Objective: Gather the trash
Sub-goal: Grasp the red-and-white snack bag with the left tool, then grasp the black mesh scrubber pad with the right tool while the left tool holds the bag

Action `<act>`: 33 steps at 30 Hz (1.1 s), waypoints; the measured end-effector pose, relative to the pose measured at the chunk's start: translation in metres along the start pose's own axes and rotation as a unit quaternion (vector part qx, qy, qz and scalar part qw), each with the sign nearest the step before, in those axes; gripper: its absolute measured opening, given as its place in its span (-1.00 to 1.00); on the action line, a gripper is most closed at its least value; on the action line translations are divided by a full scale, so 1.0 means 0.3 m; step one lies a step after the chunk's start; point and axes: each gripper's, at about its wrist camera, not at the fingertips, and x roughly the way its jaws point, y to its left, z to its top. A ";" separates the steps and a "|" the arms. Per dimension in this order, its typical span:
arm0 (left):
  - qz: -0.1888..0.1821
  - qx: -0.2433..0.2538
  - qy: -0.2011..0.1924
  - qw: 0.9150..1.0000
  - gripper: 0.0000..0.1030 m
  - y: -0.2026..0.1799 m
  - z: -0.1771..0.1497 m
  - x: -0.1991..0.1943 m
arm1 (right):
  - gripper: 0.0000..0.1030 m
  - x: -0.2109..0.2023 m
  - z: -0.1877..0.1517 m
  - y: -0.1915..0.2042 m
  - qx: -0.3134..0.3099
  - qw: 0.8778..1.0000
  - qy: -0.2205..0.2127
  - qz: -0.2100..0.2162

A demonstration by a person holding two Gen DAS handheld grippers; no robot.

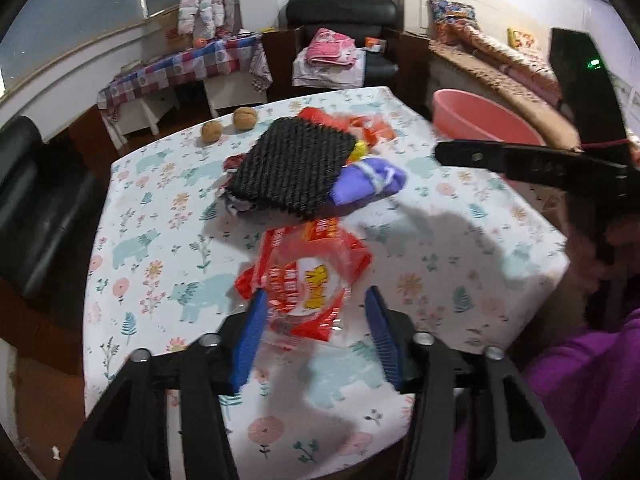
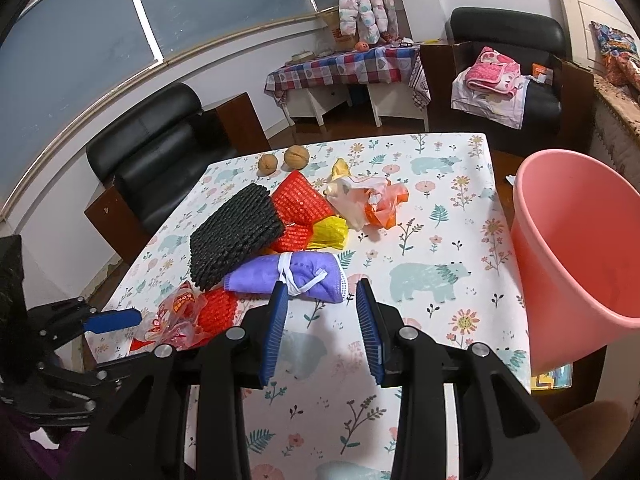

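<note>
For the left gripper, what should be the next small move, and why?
Probably close the left gripper on the red wrapper. The wrapper already lies between its open blue pads, at the near table edge, and the pink bucket waits at the table's right.

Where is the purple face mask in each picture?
Left wrist view: the purple face mask lies right of centre, partly tucked under the black foam net, beyond the red wrapper.
Right wrist view: the mask sits low in the middle, just ahead of the tool's blue tips.
Shared landmark: the two walnuts at the table's far edge.
</note>
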 end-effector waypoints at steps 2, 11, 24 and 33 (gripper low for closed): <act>0.010 -0.006 0.000 1.000 -0.49 0.019 -0.004 0.011 | -0.30 -0.001 -0.005 0.001 0.001 1.000 0.002 0.002; 0.016 -0.044 -0.033 0.998 -0.85 0.096 -0.001 -0.025 | -0.30 0.013 0.013 0.039 -0.017 0.999 0.012 0.026; 0.000 -0.113 -0.086 0.990 -0.86 0.223 0.012 -0.104 | -0.30 0.185 0.161 0.056 0.074 0.990 0.068 0.103; -0.009 -0.121 -0.081 0.989 -0.86 0.246 0.013 -0.086 | -0.30 0.291 0.156 0.062 0.098 0.985 0.098 0.099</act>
